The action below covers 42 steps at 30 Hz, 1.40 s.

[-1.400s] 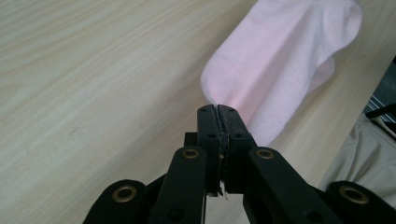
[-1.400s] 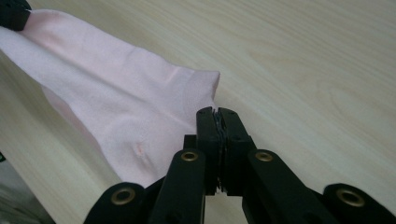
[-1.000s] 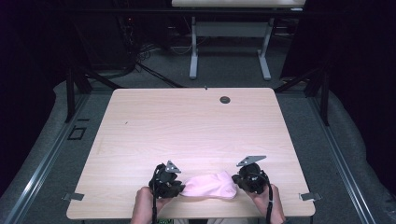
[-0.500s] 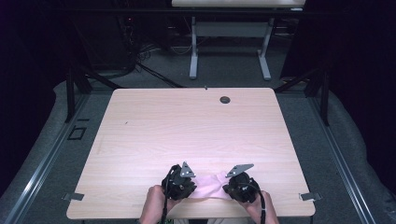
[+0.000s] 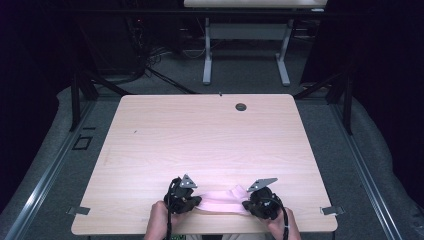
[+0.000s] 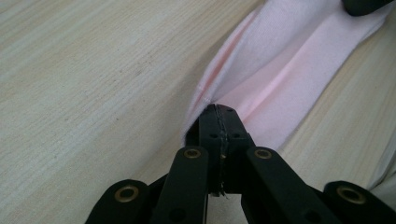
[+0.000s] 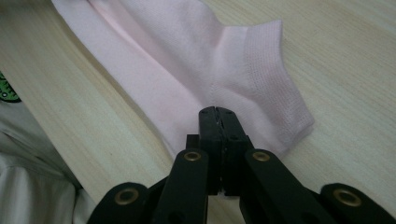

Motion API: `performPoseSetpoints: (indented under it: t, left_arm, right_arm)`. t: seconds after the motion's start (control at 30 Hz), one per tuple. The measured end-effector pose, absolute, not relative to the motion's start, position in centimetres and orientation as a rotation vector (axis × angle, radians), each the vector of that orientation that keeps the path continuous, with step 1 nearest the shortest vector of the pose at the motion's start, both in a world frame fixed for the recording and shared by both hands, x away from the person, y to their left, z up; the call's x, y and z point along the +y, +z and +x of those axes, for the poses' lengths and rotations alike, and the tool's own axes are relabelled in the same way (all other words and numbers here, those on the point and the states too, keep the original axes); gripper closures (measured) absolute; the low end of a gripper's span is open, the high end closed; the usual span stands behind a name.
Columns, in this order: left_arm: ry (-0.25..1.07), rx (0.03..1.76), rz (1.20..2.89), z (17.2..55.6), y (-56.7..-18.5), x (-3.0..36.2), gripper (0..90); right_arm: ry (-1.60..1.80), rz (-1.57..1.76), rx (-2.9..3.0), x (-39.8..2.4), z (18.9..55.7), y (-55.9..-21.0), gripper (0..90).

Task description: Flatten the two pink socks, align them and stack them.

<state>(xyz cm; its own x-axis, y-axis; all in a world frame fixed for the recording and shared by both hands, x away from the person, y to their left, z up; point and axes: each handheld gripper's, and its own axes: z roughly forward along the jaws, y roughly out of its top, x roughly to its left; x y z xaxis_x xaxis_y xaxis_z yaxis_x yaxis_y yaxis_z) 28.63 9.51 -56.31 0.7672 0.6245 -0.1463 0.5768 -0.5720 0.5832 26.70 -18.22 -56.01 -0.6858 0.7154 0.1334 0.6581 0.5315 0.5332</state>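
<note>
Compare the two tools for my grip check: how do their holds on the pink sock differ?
The left tool pinches a plain, creased end of the pink sock; the right tool pinches beside the ribbed cuff. Both are shut on it, low over the table.

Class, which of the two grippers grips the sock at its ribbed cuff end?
The right gripper: the sock flares into its ribbed cuff beside those jaws. The left gripper pinches the plain end.

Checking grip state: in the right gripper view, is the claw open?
No, the right claw is shut on the pink sock, pinching its edge.
</note>
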Motion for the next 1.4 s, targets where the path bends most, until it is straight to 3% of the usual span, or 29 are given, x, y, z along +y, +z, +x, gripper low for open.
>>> performPoseSetpoints:
  t: [0.03, 0.13, 0.4, 0.7, 0.73, 0.83, 1.0, 1.03, 1.07, 1.23, 1.4]
  left_arm:
    - [0.097, 0.889, 2.33, 28.6, -56.1, 9.4, 84.3]
    - [0.13, 0.874, 2.31, 28.8, -55.3, 9.2, 81.9]
    - [0.126, 0.926, 2.333, 29.7, -56.2, 9.2, 87.5]
    - [0.108, 0.94, 2.316, 29.7, -56.4, 9.8, 89.2]
    - [0.11, 0.941, 2.31, 29.7, -56.3, 9.7, 87.0]
    - [0.134, 0.924, 2.29, 29.6, -55.5, 9.7, 69.7]
    - [0.214, 0.925, 2.256, 29.4, -53.8, 10.3, 37.2]
    - [0.257, 0.934, 2.238, 29.3, -53.1, 11.0, 37.2]
    - [0.282, 0.944, 2.231, 29.3, -52.8, 11.4, 28.1]
    - [0.344, 1.01, 2.186, 29.6, -52.1, 14.5, 15.2]
    - [0.39, 1.144, 2.169, 30.0, -53.4, 18.0, 6.4]
  right_arm:
    - [0.875, 1.188, 2.657, -18.2, 26.9, -55.8, 89.7]
    - [0.961, 1.193, 2.614, -18.5, 27.5, -54.5, 89.7]
    - [0.849, 1.122, 2.631, -16.1, 31.0, -56.0, 89.9]
    - [0.827, 1.15, 2.569, -16.4, 31.1, -56.2, 89.9]
    - [0.835, 1.154, 2.58, -16.4, 31.2, -56.2, 89.8]
    - [0.906, 1.179, 2.552, -17.0, 31.2, -55.8, 89.2]
    - [0.978, 1.192, 2.473, -18.2, 30.8, -54.2, 77.4]
    - [0.996, 1.208, 2.449, -18.5, 30.7, -53.7, 70.9]
    - [1.02, 1.217, 2.405, -19.3, 30.4, -52.9, 57.2]
    - [1.012, 1.271, 2.316, -21.8, 29.7, -51.6, 18.7]
    - [0.944, 1.355, 2.247, -24.7, 29.4, -52.6, 3.6]
